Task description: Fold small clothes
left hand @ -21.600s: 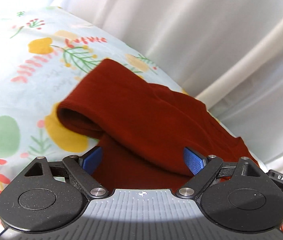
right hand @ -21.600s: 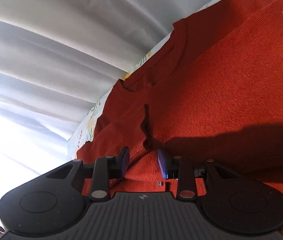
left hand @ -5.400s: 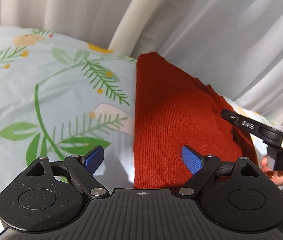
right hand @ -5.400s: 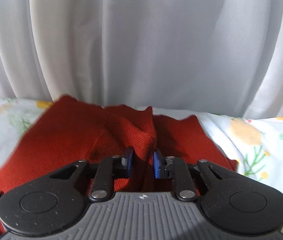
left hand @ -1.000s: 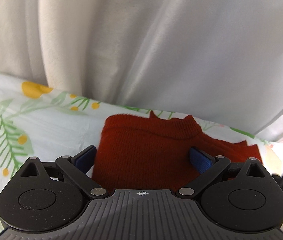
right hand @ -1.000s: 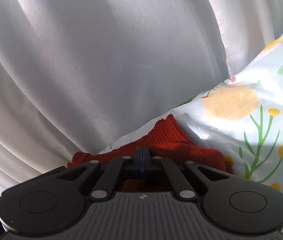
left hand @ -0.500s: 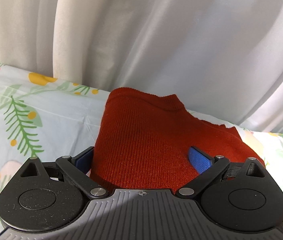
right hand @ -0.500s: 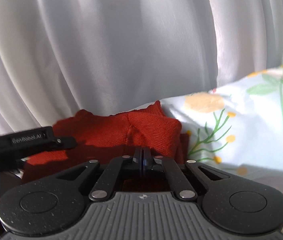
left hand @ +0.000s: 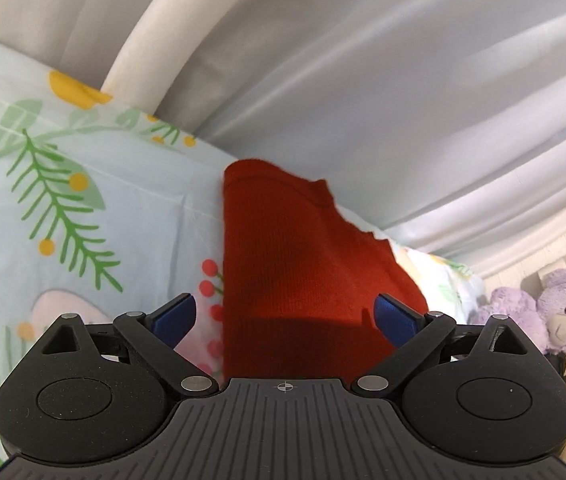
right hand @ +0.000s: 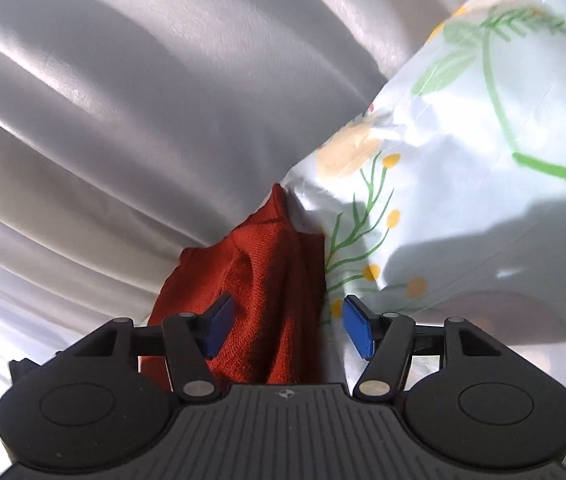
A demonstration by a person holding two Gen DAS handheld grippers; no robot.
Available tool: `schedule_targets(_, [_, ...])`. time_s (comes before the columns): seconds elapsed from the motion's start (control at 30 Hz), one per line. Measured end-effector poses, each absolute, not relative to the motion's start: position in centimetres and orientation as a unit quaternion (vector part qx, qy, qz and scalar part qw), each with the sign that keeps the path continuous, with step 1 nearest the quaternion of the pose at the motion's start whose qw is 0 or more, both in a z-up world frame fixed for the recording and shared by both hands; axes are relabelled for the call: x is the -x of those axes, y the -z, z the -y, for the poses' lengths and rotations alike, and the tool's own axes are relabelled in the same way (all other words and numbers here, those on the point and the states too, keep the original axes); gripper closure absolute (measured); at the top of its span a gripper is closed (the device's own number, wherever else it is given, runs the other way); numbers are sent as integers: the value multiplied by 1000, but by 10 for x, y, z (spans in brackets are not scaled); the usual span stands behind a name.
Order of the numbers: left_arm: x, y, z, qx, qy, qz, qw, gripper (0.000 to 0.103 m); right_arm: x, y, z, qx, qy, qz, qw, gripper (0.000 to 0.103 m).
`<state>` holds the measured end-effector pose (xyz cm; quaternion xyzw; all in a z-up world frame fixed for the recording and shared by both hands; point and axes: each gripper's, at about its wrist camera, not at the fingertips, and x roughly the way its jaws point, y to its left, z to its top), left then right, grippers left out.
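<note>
Both grippers, left (left hand: 285,314) spread, right (right hand: 285,326) opening, pads clear of folded red sweater (left hand: 303,272) on floral sheet (left hand: 83,216).

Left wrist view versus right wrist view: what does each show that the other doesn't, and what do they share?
Only the left wrist view shows the purple teddy bear at far right, and the left gripper, jaws wide apart. Only the right wrist view shows the right gripper, jaws opening, with bunched knit between them but not pinched. Both show the folded red sweater, the floral bedsheet and the white curtain.
</note>
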<state>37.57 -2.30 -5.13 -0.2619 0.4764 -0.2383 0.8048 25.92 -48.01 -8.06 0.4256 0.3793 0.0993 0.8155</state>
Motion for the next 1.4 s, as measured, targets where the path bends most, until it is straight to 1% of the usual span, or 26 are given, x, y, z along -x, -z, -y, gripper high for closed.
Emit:
schedule_targets(0.03, [-378,53,24,261,236,-482,802,9,-264,82,480,-429,-100,-385,811,45])
schedule_targets(0.07, [-378,53,23,259,230,-485,803,10,-268,83,479,-428,-103,-390,809,46])
schedule_targets(0.2, [-377,53,13,271,233,-473,806,10,-279,83,473,-437,-125,-398,797,48])
schedule_targets(0.33, [-382,61,19,269,258,-492,787,10,-291,93,467,-440,-125,-418,785,49])
schedule_targets(0.47, [-391,69,25,285,269,-501,771,10,-298,101,472,-474,-131,-413,767,50])
schedule_targets(0.53, [-394,73,26,304,273,-506,759,14,-300,102,472,-476,-136,-415,763,50])
schedule_targets(0.6, [-394,74,30,301,275,-506,760,14,-303,103,470,-475,-142,-418,761,56])
schedule_targets(0.63, [-394,74,31,295,278,-504,763,15,-304,104,468,-473,-142,-421,761,61])
schedule_targets(0.67, [-393,73,32,291,278,-504,764,17,-305,105,468,-474,-143,-422,759,64])
schedule_targets(0.73, [-393,73,30,290,273,-507,764,27,-307,108,465,-476,-143,-423,758,69])
schedule_targets(0.87, [-391,75,28,296,264,-510,764,34,-309,109,457,-472,-143,-421,761,71])
schedule_targets(0.97, [-388,74,29,292,261,-509,766,38,-310,105,449,-462,-139,-422,768,71])
schedule_targets(1.03, [-387,73,29,299,258,-507,766,46,-310,102,444,-457,-137,-420,772,71])
schedule_targets(1.13, [-383,67,29,301,272,-495,769,52,-307,94,437,-446,-126,-416,782,74])
schedule_targets(1.23, [-376,57,31,296,289,-481,773,56,-301,78,431,-434,-134,-399,796,77])
schedule_targets(1.4, [-362,36,32,294,301,-467,778,56,-292,44,408,-396,-152,-380,822,80])
